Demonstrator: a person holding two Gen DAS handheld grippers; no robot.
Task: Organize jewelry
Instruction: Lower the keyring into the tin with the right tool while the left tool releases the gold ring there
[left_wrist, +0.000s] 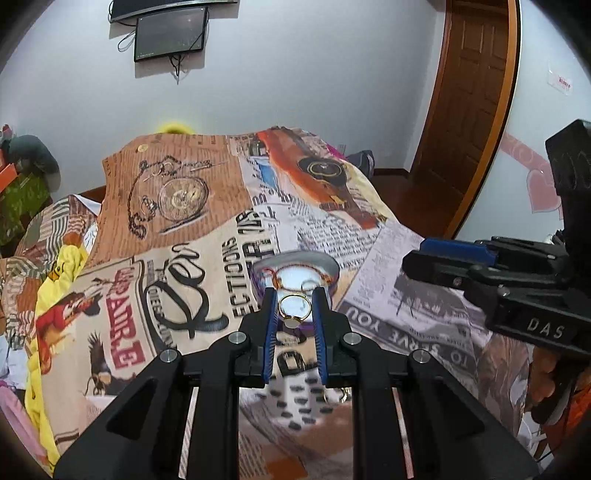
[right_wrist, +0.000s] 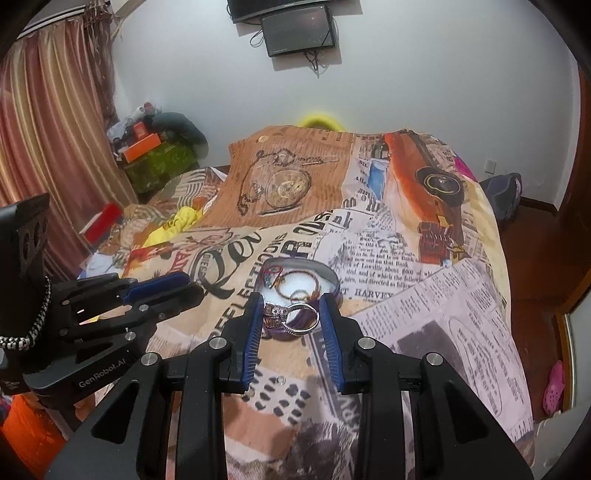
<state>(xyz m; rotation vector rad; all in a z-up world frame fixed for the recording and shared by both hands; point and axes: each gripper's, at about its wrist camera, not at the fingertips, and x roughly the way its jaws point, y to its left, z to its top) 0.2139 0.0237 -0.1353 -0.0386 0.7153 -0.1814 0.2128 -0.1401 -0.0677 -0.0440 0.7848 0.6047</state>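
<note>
My left gripper (left_wrist: 294, 307) is shut on a thin gold ring (left_wrist: 293, 308), held just in front of a round jewelry tin (left_wrist: 325, 264) on the bed. My right gripper (right_wrist: 291, 309) is shut on a silver ring with a stone setting (right_wrist: 295, 317), held just above the near rim of the same tin (right_wrist: 328, 271). The tin has a white lining and holds a red-gold cord bracelet (right_wrist: 295, 284). The right gripper shows at the right of the left wrist view (left_wrist: 458, 258). The left gripper shows at the left of the right wrist view (right_wrist: 162, 291).
A newspaper-print quilt (right_wrist: 424, 295) covers the bed. A small stud or bead (right_wrist: 279, 379) lies on the quilt below my right gripper. Curtains (right_wrist: 48, 129) and cluttered boxes (right_wrist: 147, 142) stand at the left. A wooden door (left_wrist: 472, 92) is at the right.
</note>
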